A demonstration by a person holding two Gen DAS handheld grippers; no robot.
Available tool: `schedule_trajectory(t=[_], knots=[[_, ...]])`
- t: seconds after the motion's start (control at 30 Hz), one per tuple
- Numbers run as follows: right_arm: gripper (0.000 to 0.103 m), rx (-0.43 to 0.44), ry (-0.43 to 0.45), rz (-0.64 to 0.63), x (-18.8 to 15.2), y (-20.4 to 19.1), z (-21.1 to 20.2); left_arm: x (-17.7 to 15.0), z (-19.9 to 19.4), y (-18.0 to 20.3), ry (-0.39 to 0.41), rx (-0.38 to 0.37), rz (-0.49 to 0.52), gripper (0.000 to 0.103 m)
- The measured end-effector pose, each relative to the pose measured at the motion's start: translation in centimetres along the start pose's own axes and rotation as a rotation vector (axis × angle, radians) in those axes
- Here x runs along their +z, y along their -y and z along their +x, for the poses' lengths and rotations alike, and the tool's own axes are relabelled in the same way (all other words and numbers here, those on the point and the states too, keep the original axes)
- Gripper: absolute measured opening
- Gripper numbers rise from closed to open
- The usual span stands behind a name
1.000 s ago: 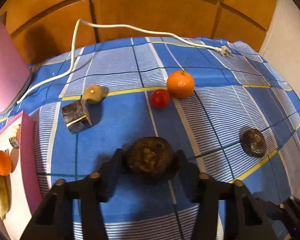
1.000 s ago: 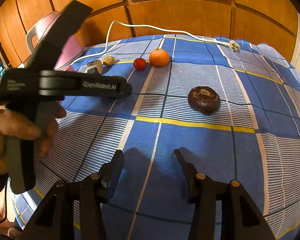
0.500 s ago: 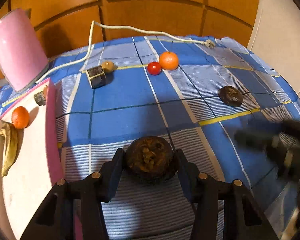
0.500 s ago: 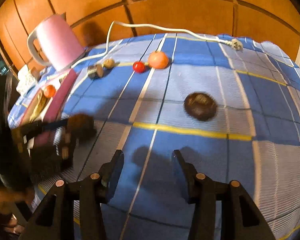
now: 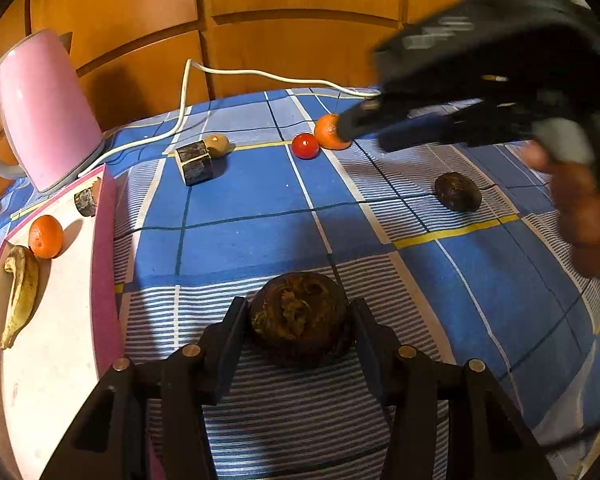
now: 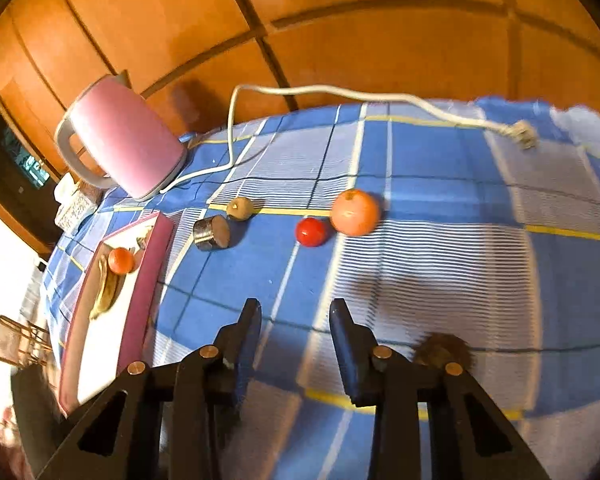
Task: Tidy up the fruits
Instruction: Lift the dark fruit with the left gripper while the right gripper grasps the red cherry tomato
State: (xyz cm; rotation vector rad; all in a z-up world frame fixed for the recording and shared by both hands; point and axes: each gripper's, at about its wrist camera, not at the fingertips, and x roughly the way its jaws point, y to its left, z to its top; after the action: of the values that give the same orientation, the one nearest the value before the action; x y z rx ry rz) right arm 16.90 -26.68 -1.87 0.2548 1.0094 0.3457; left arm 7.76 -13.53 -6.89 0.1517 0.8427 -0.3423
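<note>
My left gripper (image 5: 298,320) is shut on a dark brown, rough fruit (image 5: 299,317), held over the checked cloth right of the pink-rimmed white tray (image 5: 102,240). The tray holds a small orange (image 5: 45,237), a brown banana (image 5: 20,292) and a dark chunk (image 5: 85,201). My right gripper (image 6: 294,320) is open and empty above the cloth; it shows blurred in the left wrist view (image 5: 440,120). Beyond it lie an orange (image 6: 355,212), a red tomato (image 6: 310,232), a tan fruit (image 6: 240,208) and a dark cut piece (image 6: 211,233). Another dark fruit (image 5: 458,192) lies at right.
A pink kettle (image 6: 120,148) stands at the back left, its white cord (image 6: 340,94) running across the back of the cloth to a plug (image 6: 522,136). Wooden panels rise behind the table. A wire rack (image 6: 18,344) sits off the table's left edge.
My left gripper carried the dark fruit back and left, beside the tray. My right gripper swung left and forward toward the tomato and orange, passing the other dark fruit, and its jaws narrowed.
</note>
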Motion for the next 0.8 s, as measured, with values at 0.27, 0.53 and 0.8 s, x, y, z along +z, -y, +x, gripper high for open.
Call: schedule_trajectory(t=[0.27, 0.53, 0.8], knots=[[0.036, 0.006, -0.04, 0.125, 3.0, 0.4, 5.6, -0.3, -0.1, -0.1, 0.026, -0.012, -0.013, 0.052], [0.036, -0.031, -0.036, 0.19, 4.5, 1.2, 7.8, -0.6, -0.4, -0.3, 0.036, -0.019, -0.018, 0.052], [0.026, -0.087, -0.038, 0.128, 5.3, 0.2, 9.2, -0.7, -0.6, -0.1, 0.039, -0.02, -0.014, 0.052]])
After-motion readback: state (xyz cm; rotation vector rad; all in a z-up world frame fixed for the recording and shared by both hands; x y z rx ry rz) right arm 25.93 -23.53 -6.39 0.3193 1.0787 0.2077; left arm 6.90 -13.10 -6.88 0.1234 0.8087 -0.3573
